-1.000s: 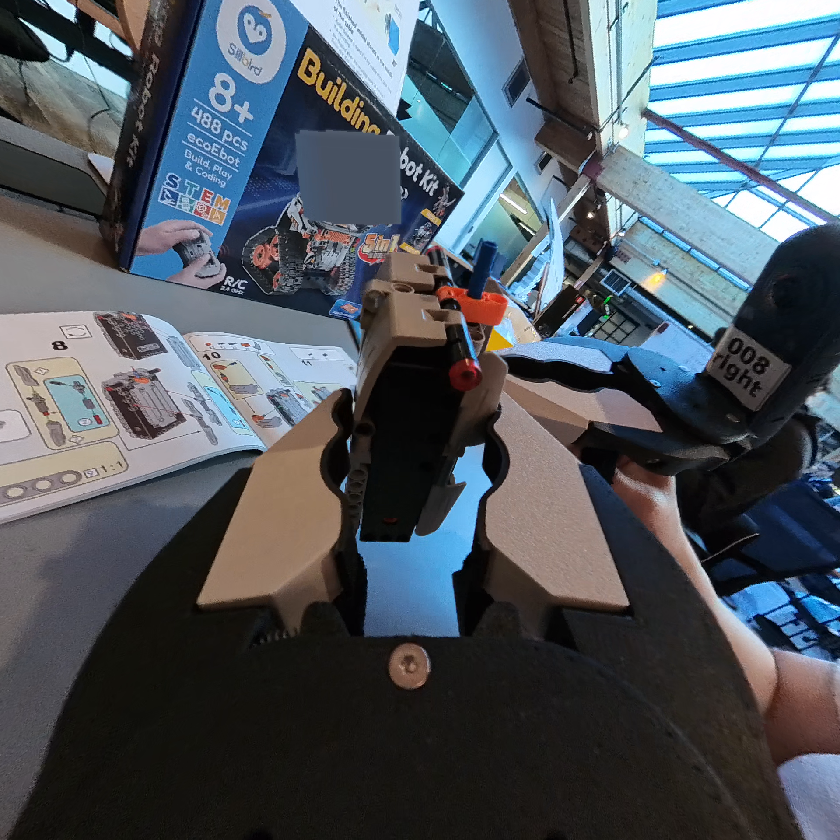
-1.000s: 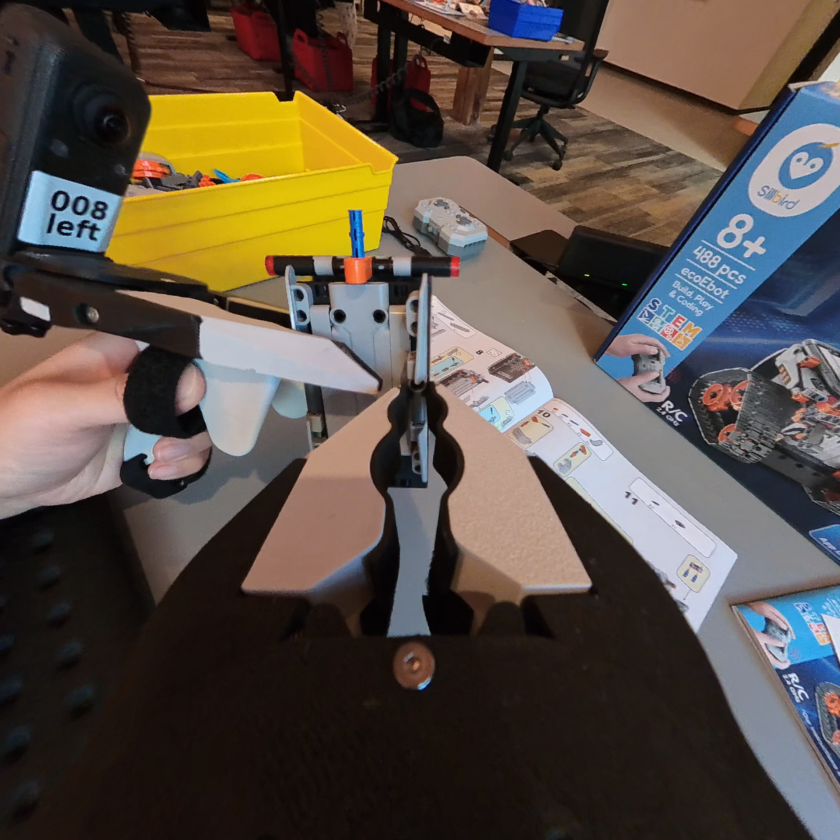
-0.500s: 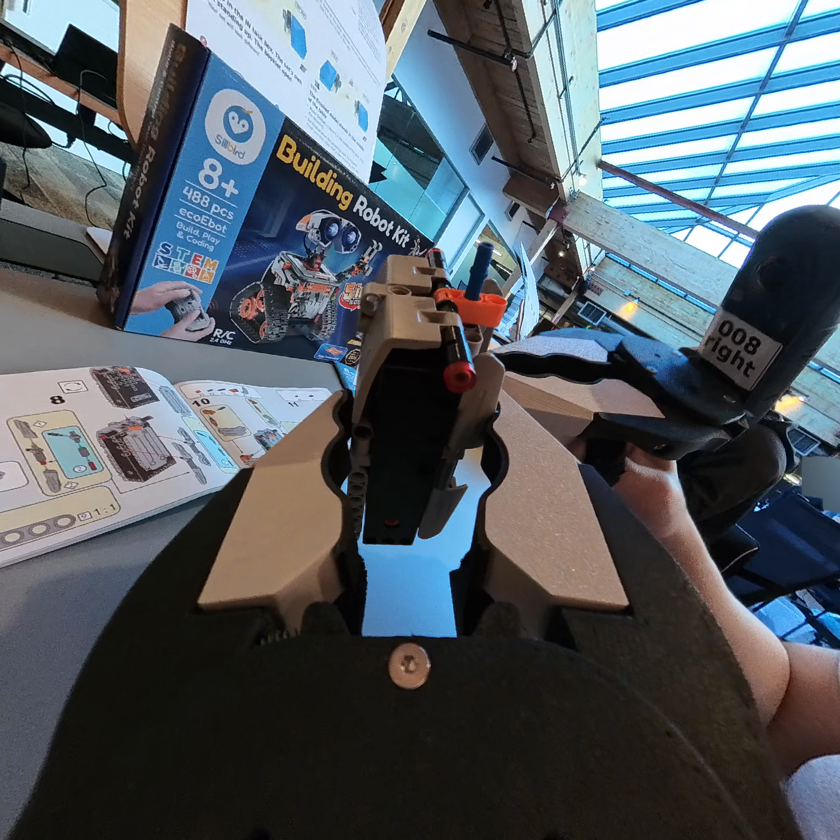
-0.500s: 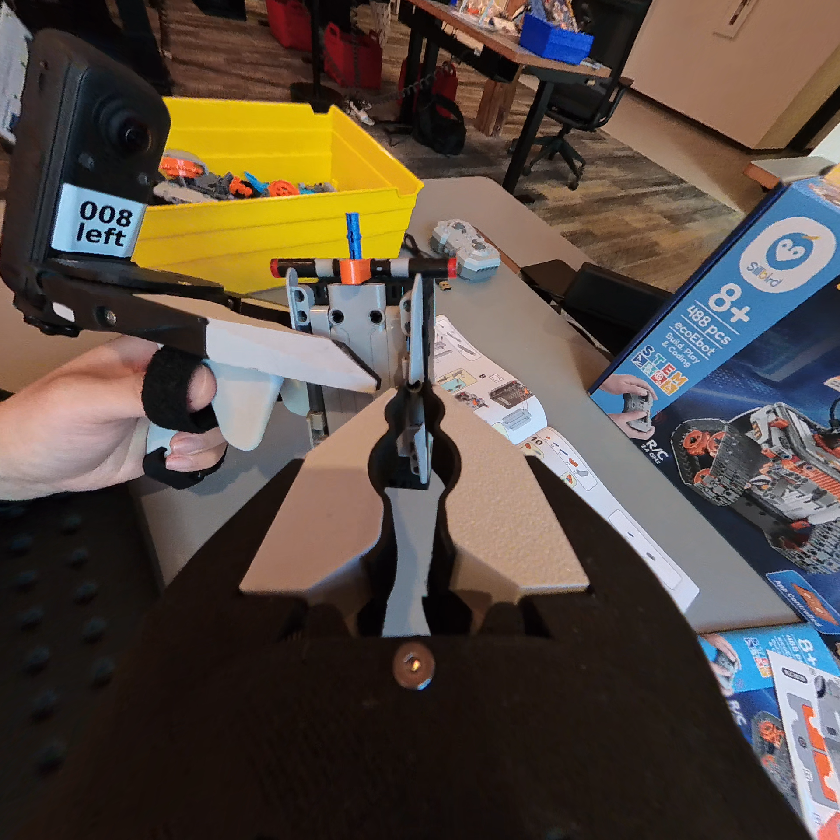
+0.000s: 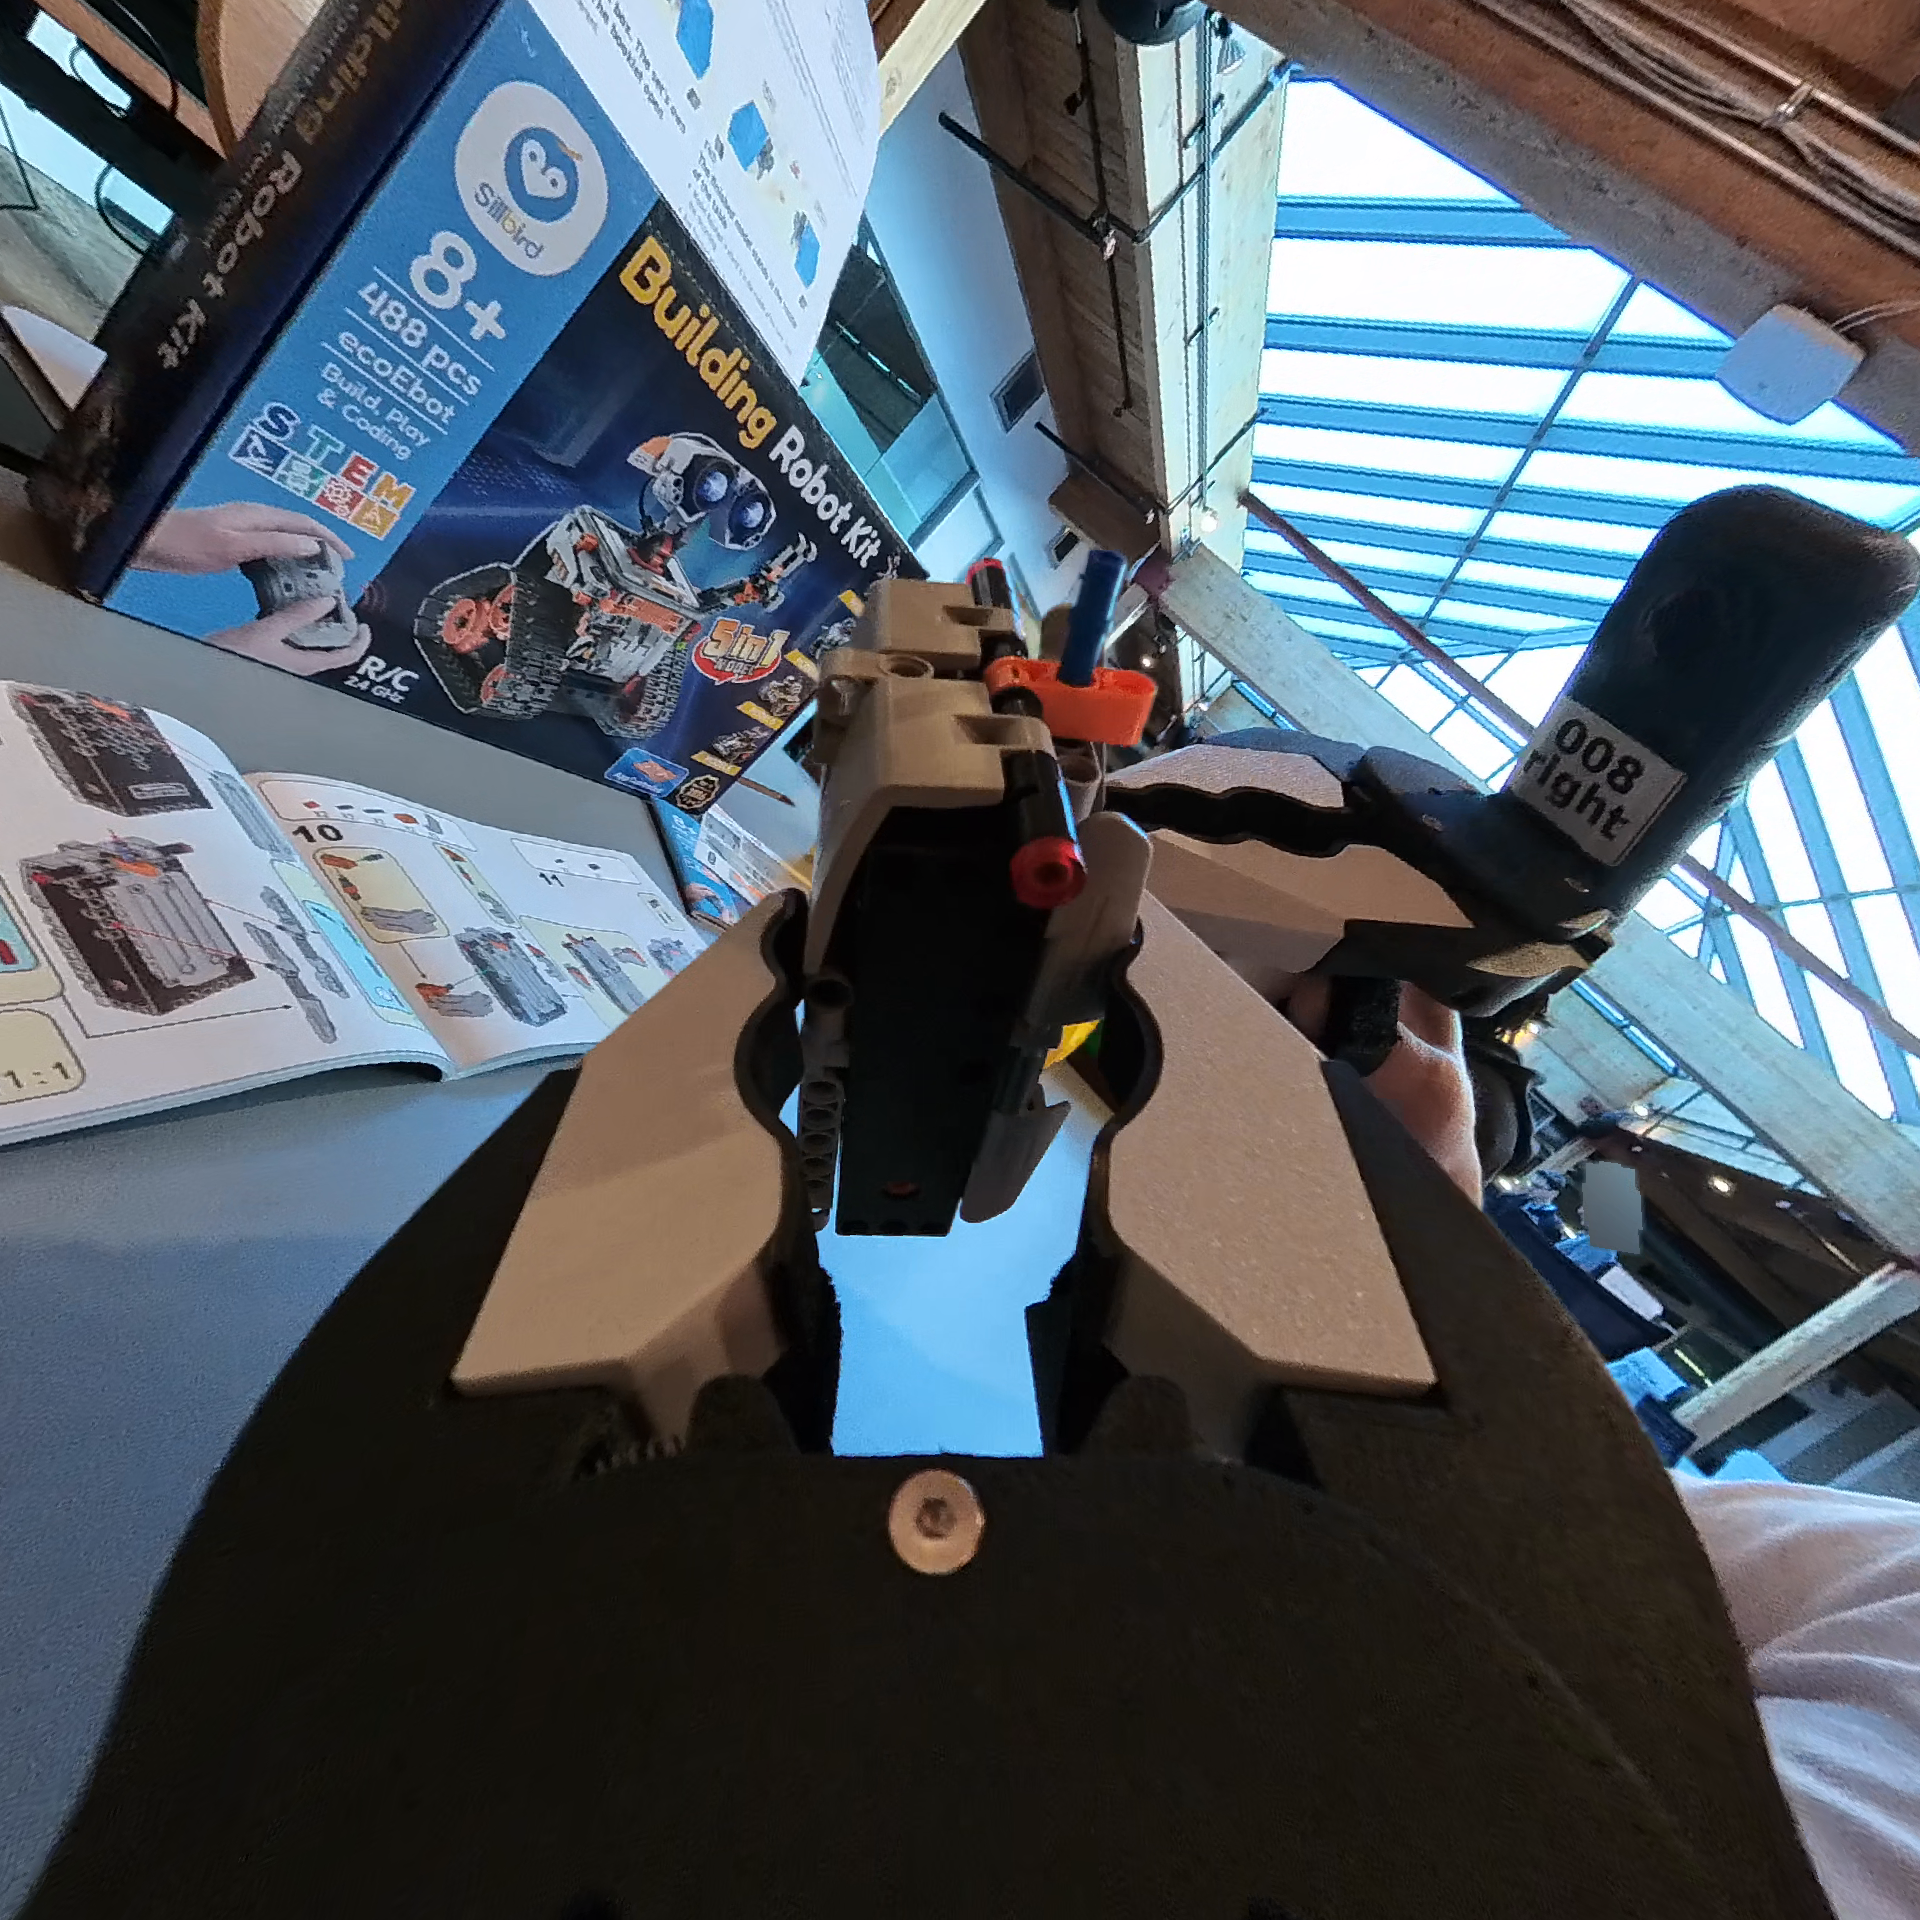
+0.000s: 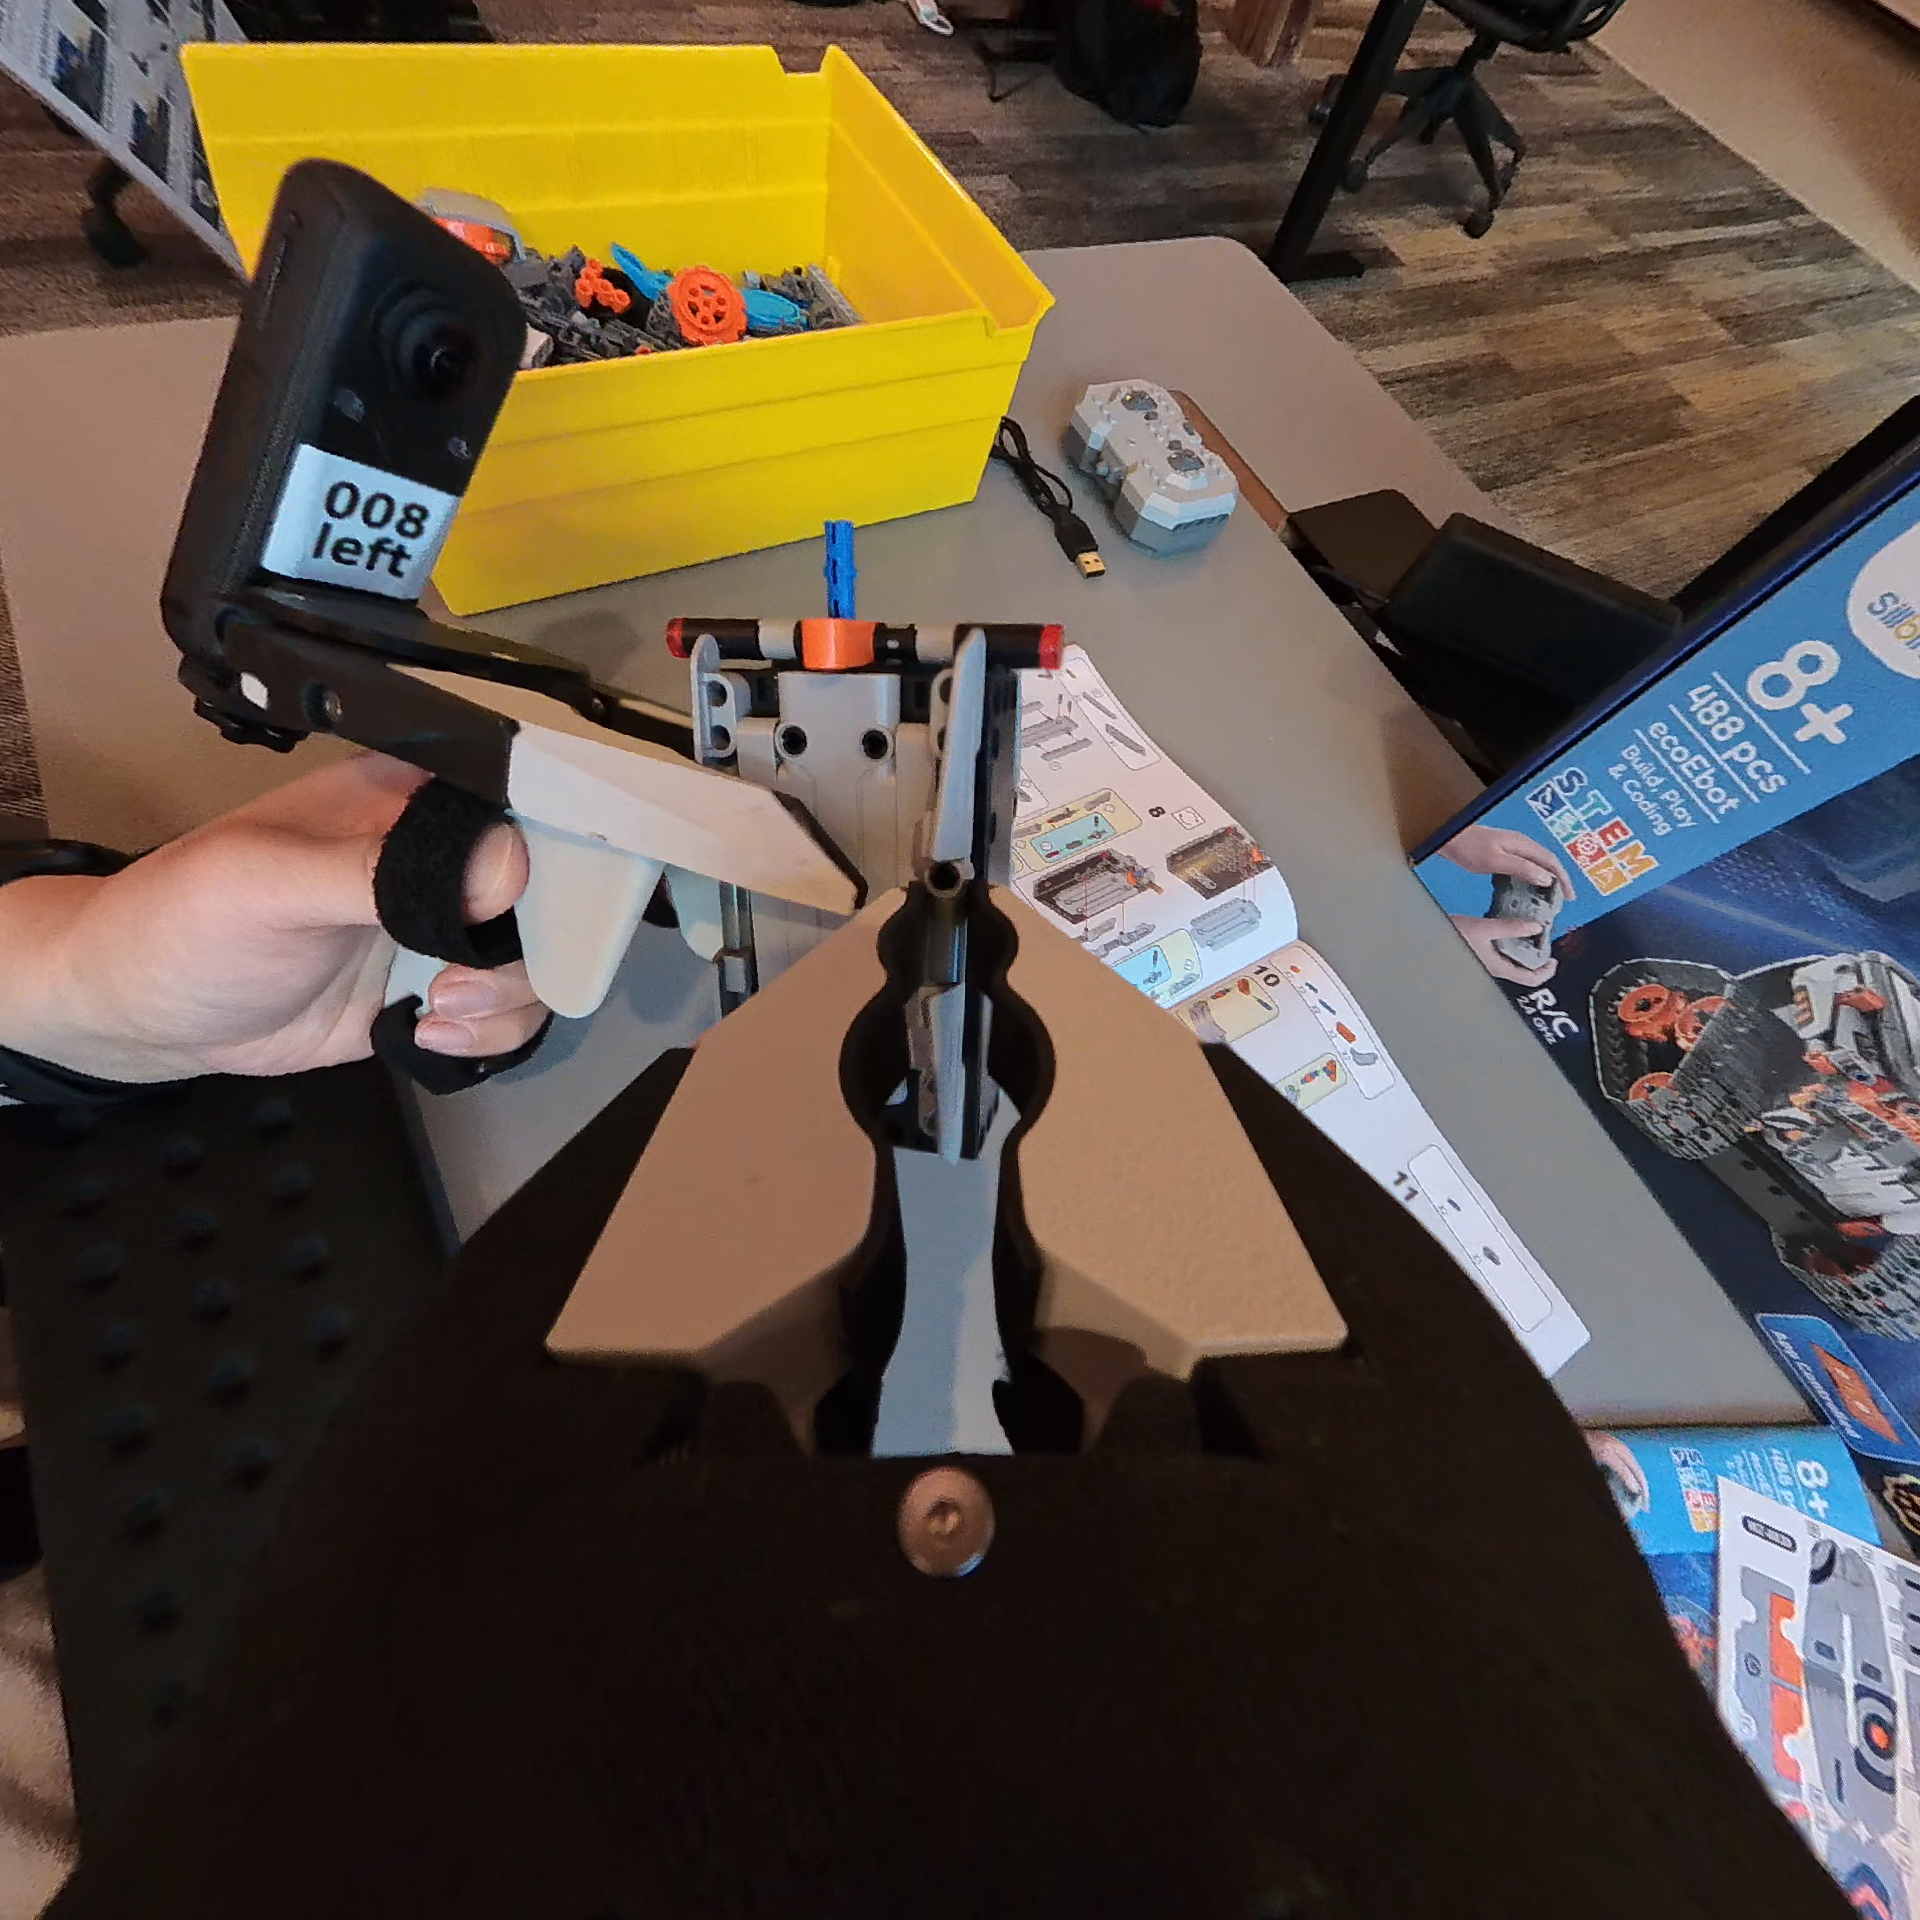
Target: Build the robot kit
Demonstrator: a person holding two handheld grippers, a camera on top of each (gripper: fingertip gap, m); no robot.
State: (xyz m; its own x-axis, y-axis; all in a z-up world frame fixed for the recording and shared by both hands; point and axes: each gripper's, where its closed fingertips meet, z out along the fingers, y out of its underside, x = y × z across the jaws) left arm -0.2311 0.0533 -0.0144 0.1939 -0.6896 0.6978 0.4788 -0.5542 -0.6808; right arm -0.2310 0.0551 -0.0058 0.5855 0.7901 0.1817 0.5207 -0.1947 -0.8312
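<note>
Right, in the left wrist view the left tool (image 5: 940,1029) has its two grey fingers (image 5: 665,1164) clamped on a grey-and-black brick assembly (image 5: 925,935), held up off the grey table (image 5: 208,1299). A black axle with red ends (image 5: 1039,821) runs along the top of the assembly, with an orange connector (image 5: 1081,696) on it and a blue pin (image 5: 1091,613) standing up from that. The right tool (image 5: 1226,821) reaches in from the right side and meets the assembly's far edge, a hand (image 5: 1423,1060) gripping it below. Behind, a blue kit box (image 5: 499,416) stands tilted on the table, and an open instruction booklet (image 5: 260,914) lies to the left of the tool.

Over to the right wrist view — here the right tool (image 6: 945,997) is closed on a thin grey-and-black panel piece (image 6: 951,1049) that sits edge-on against the right side of the brick assembly (image 6: 831,758). The left tool (image 6: 790,842) comes in from the left, pinching the assembly's near face, with a hand (image 6: 239,935) on its handle. The red-tipped axle (image 6: 862,636) lies level across the top, orange connector (image 6: 831,642) in the middle, blue pin (image 6: 840,566) upright. Beyond it a yellow bin (image 6: 727,416) holds loose orange, blue and grey parts (image 6: 665,301) — and to its right on the table (image 6: 1195,312) rest a grey remote controller (image 6: 1148,462) and a black USB cable (image 6: 1049,499). The booklet (image 6: 1195,935) lies under the tools, the kit box (image 6: 1714,883) at right.
</note>
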